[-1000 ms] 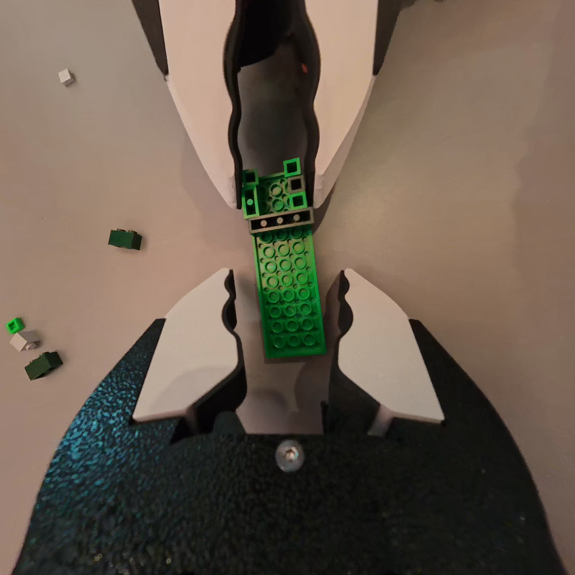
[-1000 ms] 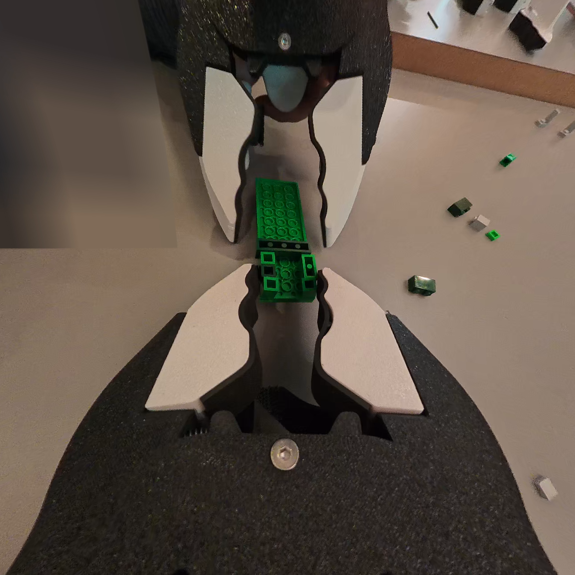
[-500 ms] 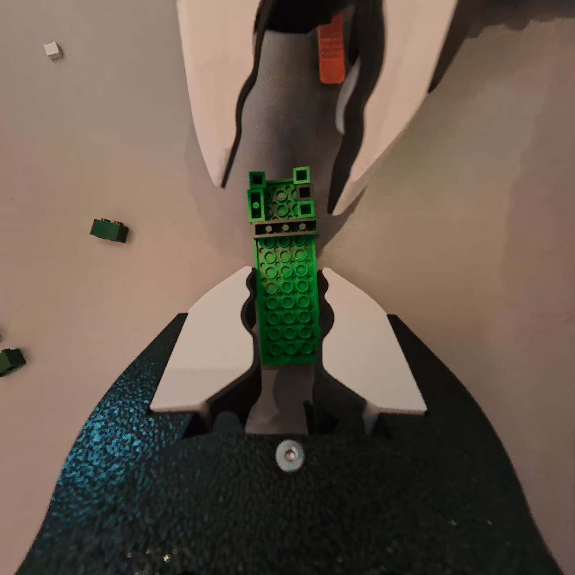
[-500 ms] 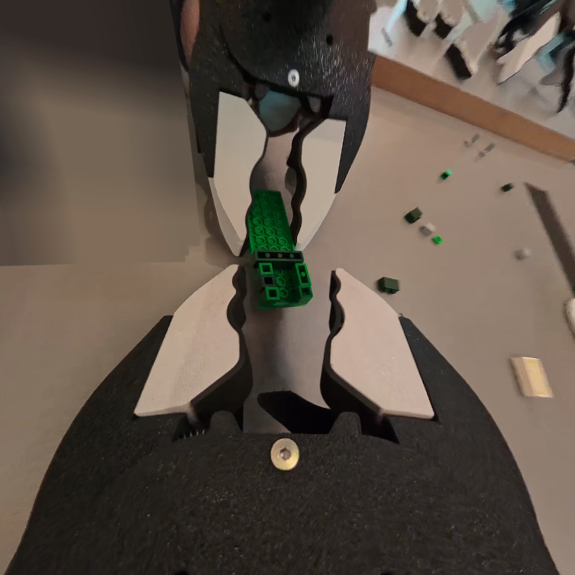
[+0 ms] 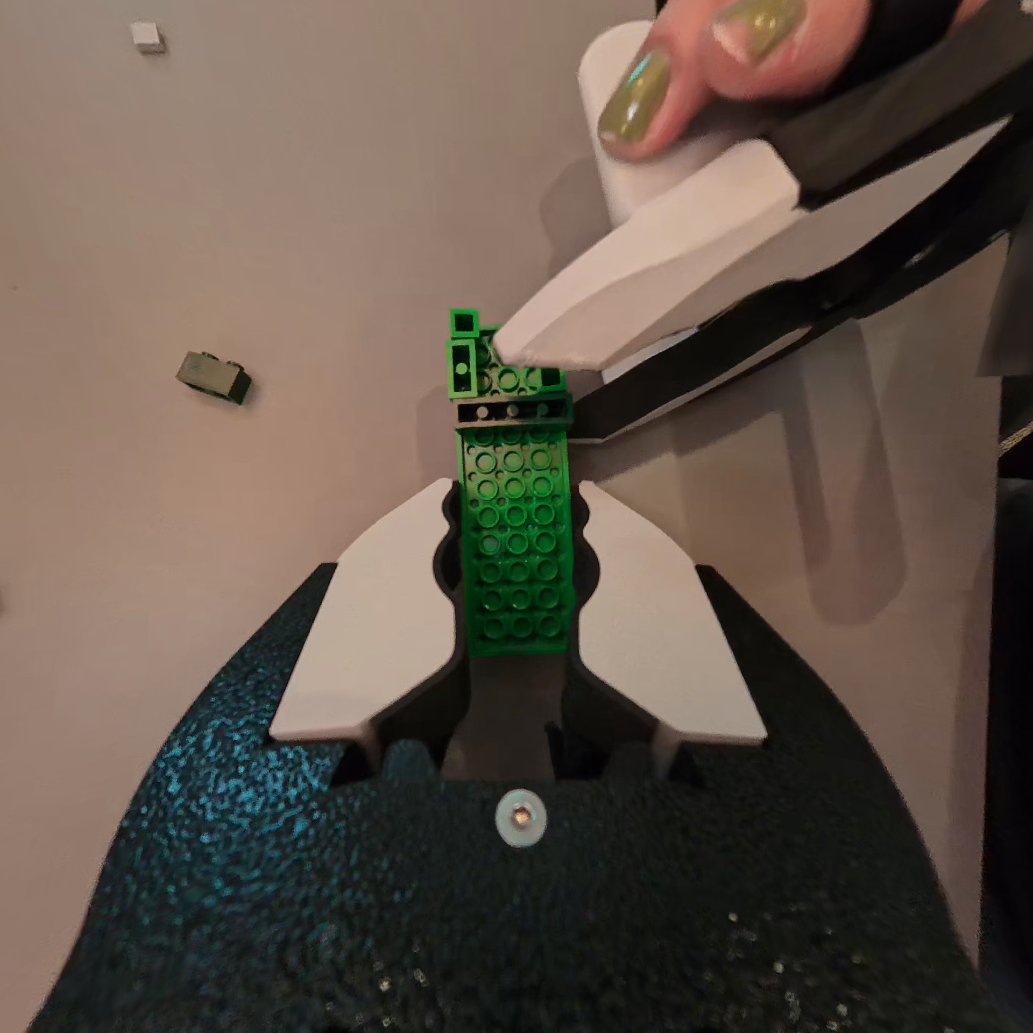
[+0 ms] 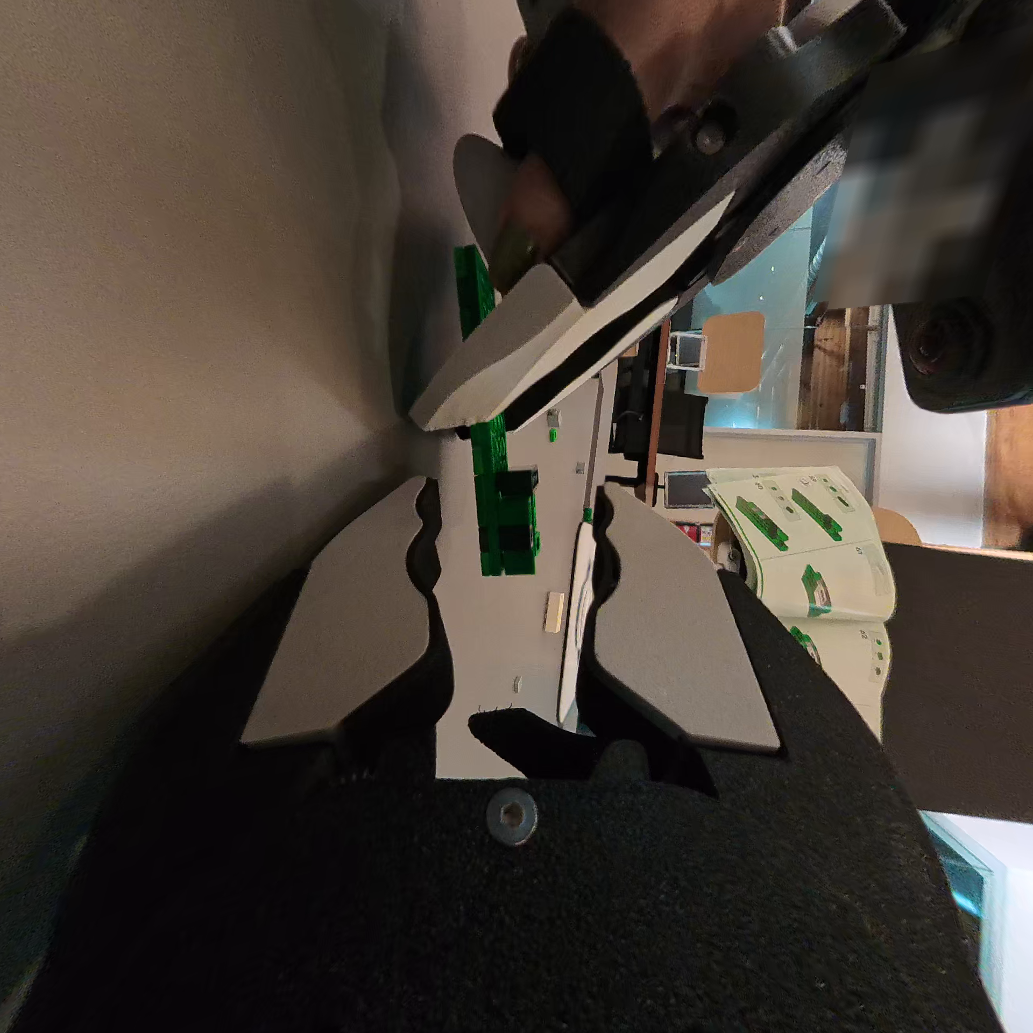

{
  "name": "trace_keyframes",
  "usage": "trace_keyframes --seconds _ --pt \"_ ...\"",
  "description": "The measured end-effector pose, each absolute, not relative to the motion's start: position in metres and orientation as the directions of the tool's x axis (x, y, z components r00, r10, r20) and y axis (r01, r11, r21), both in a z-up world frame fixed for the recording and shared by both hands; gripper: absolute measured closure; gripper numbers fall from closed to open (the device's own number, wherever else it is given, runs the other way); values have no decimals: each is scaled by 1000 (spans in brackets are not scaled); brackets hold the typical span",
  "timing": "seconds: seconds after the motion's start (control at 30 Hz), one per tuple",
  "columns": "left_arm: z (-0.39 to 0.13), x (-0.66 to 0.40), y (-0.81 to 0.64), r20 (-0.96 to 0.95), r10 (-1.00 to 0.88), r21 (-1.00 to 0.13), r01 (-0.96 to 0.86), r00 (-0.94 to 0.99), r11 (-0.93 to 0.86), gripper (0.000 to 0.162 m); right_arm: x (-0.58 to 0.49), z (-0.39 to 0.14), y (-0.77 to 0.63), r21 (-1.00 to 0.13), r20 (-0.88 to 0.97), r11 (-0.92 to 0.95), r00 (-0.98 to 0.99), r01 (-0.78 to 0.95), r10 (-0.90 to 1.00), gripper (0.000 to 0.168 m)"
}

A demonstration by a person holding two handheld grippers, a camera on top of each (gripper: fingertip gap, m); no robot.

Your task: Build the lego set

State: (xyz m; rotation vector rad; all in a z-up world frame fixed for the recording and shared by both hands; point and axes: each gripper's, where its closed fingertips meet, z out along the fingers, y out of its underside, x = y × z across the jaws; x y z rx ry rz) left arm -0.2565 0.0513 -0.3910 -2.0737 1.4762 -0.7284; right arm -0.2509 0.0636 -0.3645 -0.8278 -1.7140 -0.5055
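A long bright green studded plate (image 5: 517, 548) carries small green frame bricks and a black strip (image 5: 511, 412) at its far end. My left gripper (image 5: 514, 492) is shut on the plate's near half, with a finger on each long side. My right gripper (image 5: 542, 391) comes in from the upper right, rolled on its side, with one white finger (image 5: 615, 290) over the plate's far end. In the right wrist view the plate (image 6: 492, 520) stands edge-on between my open right gripper (image 6: 511, 492) fingers, touching neither. The left gripper (image 6: 481, 430) holds it beyond.
A dark green brick (image 5: 215, 377) and a small white piece (image 5: 146, 36) lie on the table to the left. A hand (image 5: 699, 72) holds the right gripper. An open instruction booklet (image 6: 810, 553) and small loose pieces (image 6: 553, 612) lie to the right of the plate. Less than 4 cm separates the two grippers' tips. The small white piece (image 5: 146, 36) is about equally far from each gripper, around 20 cm.
My left gripper has closed on the plate. My right gripper let go of the far end, opened, drew back and rolled onto its side.
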Motion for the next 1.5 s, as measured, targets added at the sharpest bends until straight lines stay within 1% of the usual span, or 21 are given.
trace_keyframes --seconds 0.3,0.33,0.37,0.4,0.53,0.73,0.87,1.0,1.07,1.13,1.17,1.2,1.27,1.33,1.43,1.5 --pt "-390 -253 46 166 -950 -655 -690 265 -307 126 -257 -369 69 18 965 619 -176 785 194 137" --pt "-390 -253 45 161 -951 -655 -693 263 -302 125 -256 -369 70 20 965 610 -174 792 194 140" --pt "-390 -252 45 154 -953 -656 -694 261 -297 126 -255 -370 72 26 965 600 -178 799 195 147" --pt "-389 -252 45 143 -954 -659 -694 264 -290 126 -254 -370 73 31 966 597 -177 802 188 148" --pt "-389 -253 47 73 -961 -651 -717 267 -249 125 -253 -368 74 77 968 590 -203 804 150 149" --pt "-388 -251 45 53 -964 -652 -722 260 -231 125 -251 -364 71 147 962 591 -254 793 103 149" --pt "-393 -251 44 37 -968 -632 -744 248 -215 125 -250 -367 67 199 949 622 -307 757 69 149" --pt "-387 -249 44 50 -973 -669 -716 226 -201 125 -250 -362 70 53 966 609 -196 792 171 149" --pt "-384 -250 43 50 -979 -681 -710 198 -178 121 -249 -363 71 -86 951 593 -112 800 288 149" --pt "-385 -254 49 -30 -979 -665 -735 199 -130 94 -247 -362 75 -217 919 562 -27 798 393 149" --pt "-385 -255 53 -106 -977 -659 -749 182 -68 93 -245 -362 77 -278 897 542 13 793 442 149" --pt "-383 -257 58 -195 -967 -648 -761 163 2 94 -243 -361 79 -338 871 517 53 786 489 149" --pt "-376 -256 63 -357 -927 -623 -769 111 147 102 -239 -359 82 -406 837 486 100 774 539 149" --pt "-368 -254 65 -458 -884 -616 -750 91 242 116 -238 -359 82 -453 805 464 126 761 580 149" --pt "-357 -248 61 -485 -871 -660 -686 79 306 138 -238 -359 81 -474 789 458 132 752 601 149" --pt "-355 -246 58 -482 -874 -675 -664 67 321 144 -238 -359 80 -501 767 448 139 741 627 149"
